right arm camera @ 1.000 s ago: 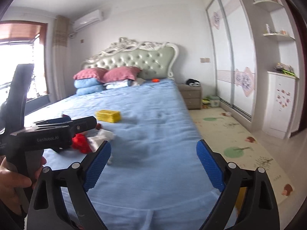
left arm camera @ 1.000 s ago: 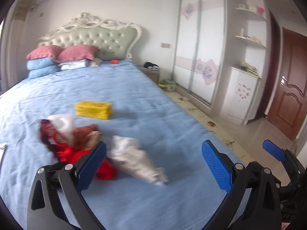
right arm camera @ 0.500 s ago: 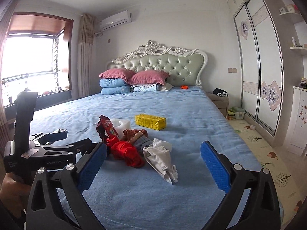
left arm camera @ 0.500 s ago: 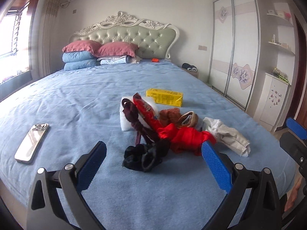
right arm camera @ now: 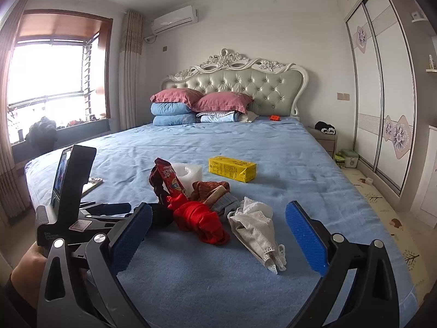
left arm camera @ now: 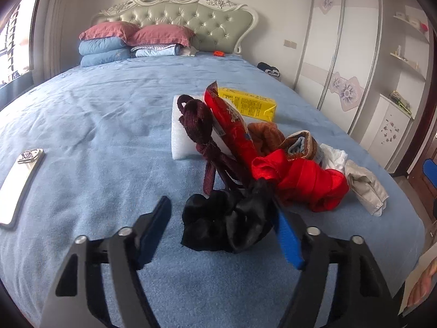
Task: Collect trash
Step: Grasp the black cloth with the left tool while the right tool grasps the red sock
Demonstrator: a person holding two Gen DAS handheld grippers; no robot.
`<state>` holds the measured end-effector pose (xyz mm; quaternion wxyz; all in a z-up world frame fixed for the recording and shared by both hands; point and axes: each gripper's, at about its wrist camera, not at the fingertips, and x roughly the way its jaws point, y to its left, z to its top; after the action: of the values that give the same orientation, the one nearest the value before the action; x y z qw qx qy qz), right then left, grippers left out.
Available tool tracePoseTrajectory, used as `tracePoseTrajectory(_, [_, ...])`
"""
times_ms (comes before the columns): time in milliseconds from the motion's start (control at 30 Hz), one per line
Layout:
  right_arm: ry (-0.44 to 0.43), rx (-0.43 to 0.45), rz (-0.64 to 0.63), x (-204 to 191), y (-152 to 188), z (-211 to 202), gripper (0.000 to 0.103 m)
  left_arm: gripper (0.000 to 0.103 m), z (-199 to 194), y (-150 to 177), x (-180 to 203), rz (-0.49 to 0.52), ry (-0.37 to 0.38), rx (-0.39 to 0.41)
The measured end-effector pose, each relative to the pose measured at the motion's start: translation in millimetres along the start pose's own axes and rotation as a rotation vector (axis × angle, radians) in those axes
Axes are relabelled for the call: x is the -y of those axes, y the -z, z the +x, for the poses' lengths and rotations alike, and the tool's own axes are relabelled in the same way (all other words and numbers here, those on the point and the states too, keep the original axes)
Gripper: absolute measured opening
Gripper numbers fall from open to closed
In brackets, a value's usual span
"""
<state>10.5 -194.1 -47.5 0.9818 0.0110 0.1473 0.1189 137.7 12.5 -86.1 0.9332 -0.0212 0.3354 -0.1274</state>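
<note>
A pile lies mid-bed: a red snack wrapper (left arm camera: 232,120), a yellow carton (left arm camera: 248,104), a white foam block (left arm camera: 183,131), a black cloth (left arm camera: 226,221), a red cloth (left arm camera: 303,180), brown socks (left arm camera: 284,142) and a white cloth (left arm camera: 363,183). My left gripper (left arm camera: 221,235) is open with its fingers on either side of the black cloth, the right pad touching it. My right gripper (right arm camera: 218,235) is open and empty, low over the bed before the red cloth (right arm camera: 202,218) and white cloth (right arm camera: 256,232). The wrapper (right arm camera: 169,177) and carton (right arm camera: 232,168) lie beyond.
A phone (left arm camera: 20,183) lies on the blue bed (left arm camera: 95,114) at left. Pillows (right arm camera: 202,106) are stacked at the headboard. A wardrobe (right arm camera: 382,87) stands right, with a play mat (right arm camera: 382,210) on the floor. A window (right arm camera: 52,73) is at left.
My left gripper has moved forward and down to the black cloth and its jaws have narrowed around it. My right gripper has come closer to the pile.
</note>
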Motion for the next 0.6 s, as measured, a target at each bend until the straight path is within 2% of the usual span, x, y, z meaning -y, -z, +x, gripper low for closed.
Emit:
tracePoseTrajectory(67, [-0.011,-0.014,0.007,0.1,0.5,3.4,0.095,0.049,2.5,2.5,-1.0,-0.005,0.025,-0.007])
tracePoseTrajectory(100, [-0.022,-0.025,0.006,-0.2,0.9,5.4,0.095,0.042,1.7,4.2,-1.2,-0.006,0.033,-0.001])
tracePoseTrajectory(200, [-0.045,-0.043,-0.016,-4.5,1.1,10.4,0.094,0.032,-5.8,7.4,-3.2,-0.006,0.067,0.018])
tracePoseTrajectory(367, [-0.122,-0.089,-0.065,-13.3,0.5,23.3,0.081,0.031,-25.1,7.9,-11.1,-0.032,0.097,0.064])
tracePoseTrajectory(533, [-0.187,-0.174,-0.048,-11.2,-2.6,47.2,0.068,0.031,-39.2,1.3,-16.6,-0.046,0.115,0.100])
tracePoseTrajectory(600, [-0.198,-0.206,-0.054,-12.5,-2.2,56.2,0.066,0.031,-42.4,-1.4,-17.1,-0.043,0.113,0.112])
